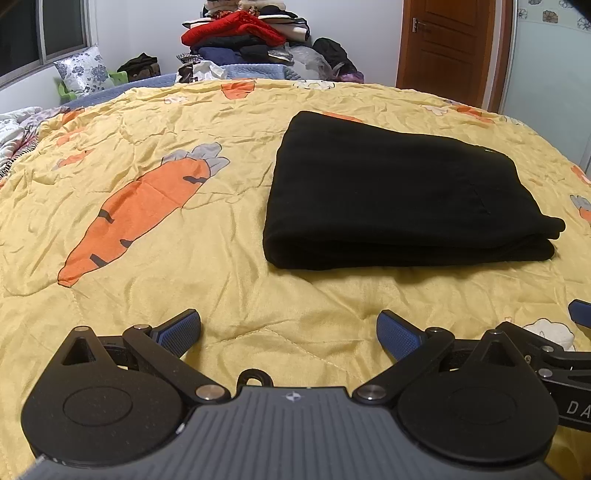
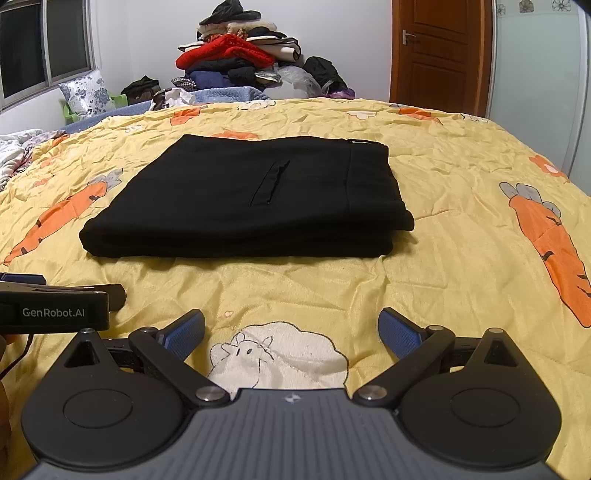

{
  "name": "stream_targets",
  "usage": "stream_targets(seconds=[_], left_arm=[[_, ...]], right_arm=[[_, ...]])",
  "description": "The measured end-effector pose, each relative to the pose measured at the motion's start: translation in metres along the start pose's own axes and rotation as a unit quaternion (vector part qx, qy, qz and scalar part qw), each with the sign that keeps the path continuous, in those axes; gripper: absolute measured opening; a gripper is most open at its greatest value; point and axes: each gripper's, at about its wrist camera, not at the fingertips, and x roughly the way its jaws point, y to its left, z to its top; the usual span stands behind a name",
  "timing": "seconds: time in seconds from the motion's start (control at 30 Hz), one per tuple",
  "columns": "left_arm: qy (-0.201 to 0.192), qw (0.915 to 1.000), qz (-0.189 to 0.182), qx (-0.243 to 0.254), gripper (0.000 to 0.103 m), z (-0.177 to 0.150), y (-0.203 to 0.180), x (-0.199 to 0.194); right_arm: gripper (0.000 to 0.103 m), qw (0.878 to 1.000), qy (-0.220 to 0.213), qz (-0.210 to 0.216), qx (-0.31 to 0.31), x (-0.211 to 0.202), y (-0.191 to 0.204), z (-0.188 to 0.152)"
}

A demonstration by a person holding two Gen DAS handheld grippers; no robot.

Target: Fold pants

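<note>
Lying folded into a flat, layered rectangle on the yellow carrot-print quilt: black pants, resting well ahead of both tools, at about 1 o'clock from the left gripper and at about 11 o'clock from the right gripper. Showing a slit pocket on the top layer and a waistband edge toward 1 o'clock in the right wrist view. Stacking in at least 2 visible layers along the near edge, with the folded side toward 9 o'clock. Hovering low over the quilt with blue-padded fingers spread wide and released, grasping nothing, apart from the pants. Hovering likewise on the right, fingers splayed and empty, above a printed white sheep on the quilt. Peeking in at 3 o'clock of the left wrist view, part of the right gripper; peeking in at 9 o'clock of the right wrist view, the black body of the left one, just beside its neighbour. Sprawling at 9 o'clock of the pants, a large orange carrot print. Piling up beyond the bed at 12 o'clock, a heap of clothes topped with red and dark garments. Standing at 1 o'clock, a brown wooden door; leaning at 10 o'clock under a window, a floral pillow.
</note>
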Motion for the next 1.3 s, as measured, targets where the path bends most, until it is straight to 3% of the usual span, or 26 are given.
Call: stream_targets(seconds=[1.0, 1.17, 1.3], left_arm=[[-0.013, 0.9998, -0.006, -0.012, 0.103, -0.003, -0.003, -0.004], [-0.022, 0.9995, -0.002, 0.022, 0.103, -0.005, -0.013, -0.010], [-0.015, 0.9991, -0.025, 0.030, 0.103, 0.000, -0.009, -0.012]], right_arm=[[0.102, 1.000, 0.001, 0.000, -0.005, 0.002, 0.002, -0.001], [0.102, 1.000, 0.002, 0.000, -0.006, 0.002, 0.002, -0.001], [0.102, 1.000, 0.001, 0.009, -0.004, 0.001, 0.000, -0.001]])
